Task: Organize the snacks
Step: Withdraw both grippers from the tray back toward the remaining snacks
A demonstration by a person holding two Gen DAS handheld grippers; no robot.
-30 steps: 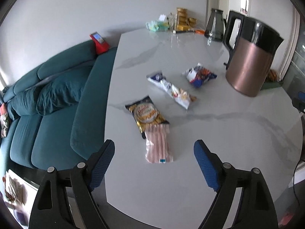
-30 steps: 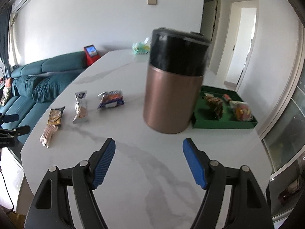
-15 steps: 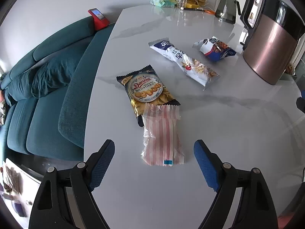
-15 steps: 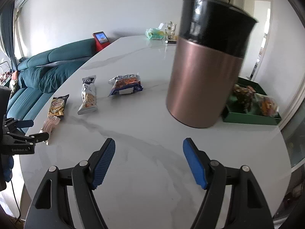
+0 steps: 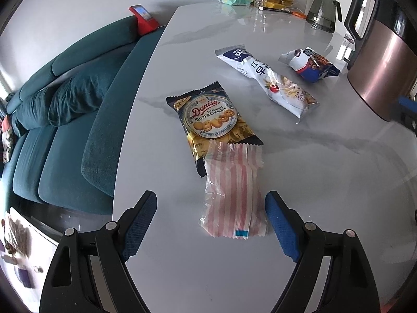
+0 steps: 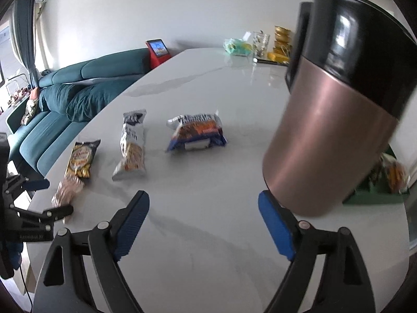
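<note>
A clear, pink-and-white striped plastic snack packet (image 5: 235,195) lies on the white marble-look tabletop (image 5: 325,182) at lower centre of the left wrist view, directly ahead of the left gripper (image 5: 211,217), whose blue-padded jaws stand wide and empty on either side of the packet's near end, not touching it. The packet's long axis runs away from the camera, roughly in line with the gripper's reach, so the jaws straddle its short width; its far end overlaps the corner of a black-and-gold butter cookie bag (image 5: 212,122). In the right wrist view the right gripper (image 6: 203,223), jaws opening with nothing between them, hangs over bare tabletop at lower centre, the striped packet well off at its lower left. By that showing the left hand is the nearer to the packet, and a green tray (image 6: 375,195) of snacks sits at the right edge behind a copper-and-black kettle (image 6: 336,120).
</note>
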